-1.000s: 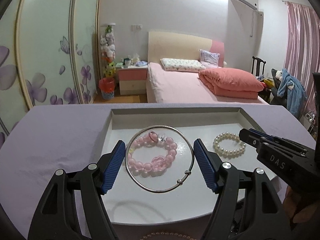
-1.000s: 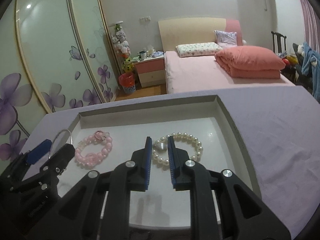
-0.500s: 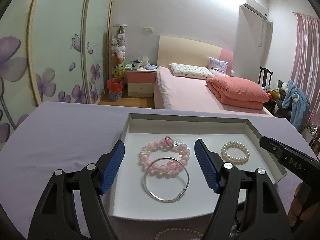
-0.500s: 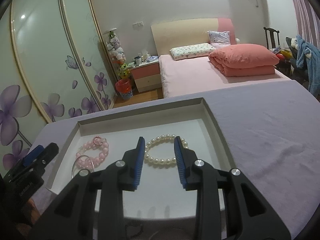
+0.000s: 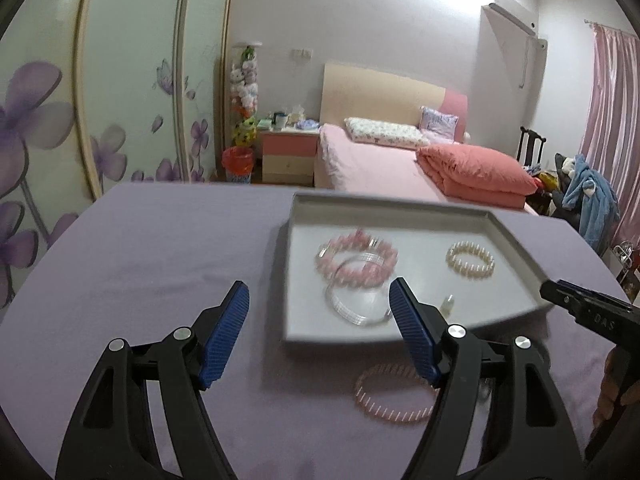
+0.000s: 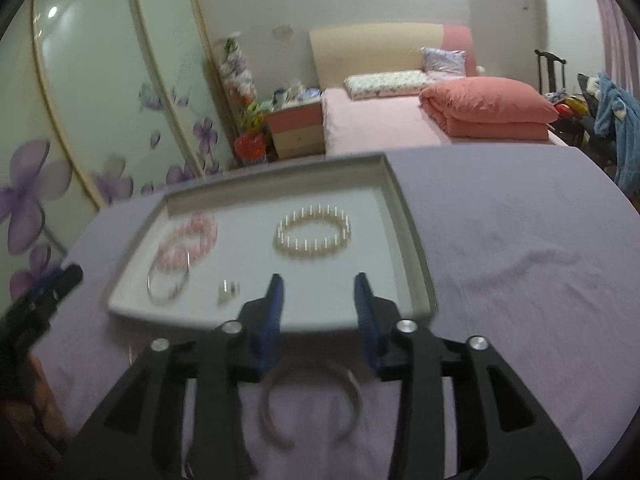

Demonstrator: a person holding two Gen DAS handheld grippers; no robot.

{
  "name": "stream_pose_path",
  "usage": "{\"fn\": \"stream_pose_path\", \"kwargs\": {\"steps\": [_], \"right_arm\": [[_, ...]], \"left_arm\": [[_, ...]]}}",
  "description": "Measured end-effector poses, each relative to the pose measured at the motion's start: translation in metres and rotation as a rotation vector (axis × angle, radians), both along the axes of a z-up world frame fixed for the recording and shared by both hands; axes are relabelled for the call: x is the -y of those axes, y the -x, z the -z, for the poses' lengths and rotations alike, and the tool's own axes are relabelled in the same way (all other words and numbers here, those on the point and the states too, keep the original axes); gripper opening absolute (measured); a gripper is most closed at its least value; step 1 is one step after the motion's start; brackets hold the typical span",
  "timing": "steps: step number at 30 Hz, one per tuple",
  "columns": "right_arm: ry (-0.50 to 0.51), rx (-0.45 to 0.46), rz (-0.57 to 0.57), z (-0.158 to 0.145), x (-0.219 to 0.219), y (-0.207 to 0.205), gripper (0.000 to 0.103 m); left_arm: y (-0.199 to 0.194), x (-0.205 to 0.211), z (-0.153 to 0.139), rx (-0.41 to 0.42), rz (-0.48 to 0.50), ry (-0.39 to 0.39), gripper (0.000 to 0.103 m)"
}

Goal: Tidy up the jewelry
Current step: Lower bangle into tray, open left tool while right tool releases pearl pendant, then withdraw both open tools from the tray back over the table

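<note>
Both grippers back; bracelet [image 5: 394, 394] outside tray [image 5: 404, 336].

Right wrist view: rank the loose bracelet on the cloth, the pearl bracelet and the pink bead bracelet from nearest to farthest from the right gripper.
1. Loose bracelet, on the cloth below the right gripper.
2. Pearl bracelet, in the tray, straight ahead.
3. Pink bead bracelet, in the tray's far left.

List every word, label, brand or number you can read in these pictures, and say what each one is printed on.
"DAS": white letters on the black body of the right gripper, seen at the right edge of the left wrist view; blurred, and the D is faint.

Nothing else is readable. The items on the nightstand are too small and blurred to show any lettering, and the tray carries no visible print.
</note>
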State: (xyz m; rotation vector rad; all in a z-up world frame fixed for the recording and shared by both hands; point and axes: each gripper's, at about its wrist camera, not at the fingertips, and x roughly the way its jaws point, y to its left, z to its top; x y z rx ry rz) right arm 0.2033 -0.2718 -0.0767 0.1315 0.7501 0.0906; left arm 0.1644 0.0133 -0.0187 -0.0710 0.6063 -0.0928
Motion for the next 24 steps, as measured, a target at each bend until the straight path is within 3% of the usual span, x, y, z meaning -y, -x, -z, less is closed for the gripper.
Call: {"fn": "stream_pose_path", "kwargs": {"steps": [3,10,24], "right_arm": [[0.02,-0.044,-0.035,0.011,0.0,0.014,0.048],[0.06,-0.11,-0.112,0.031,-0.012,0.036,0.075],[0.171,-0.162,-0.095,0.043,-0.031,0.014,0.077]], "left_arm": [[0.008,-0.009,0.007,-0.039,-0.011,0.017,0.076],[0.018,-0.022,0.016,-0.087,-0.024,0.018,0.077],[0.027,-0.01,0.027,-0.13,0.036,0.0,0.078]]}}
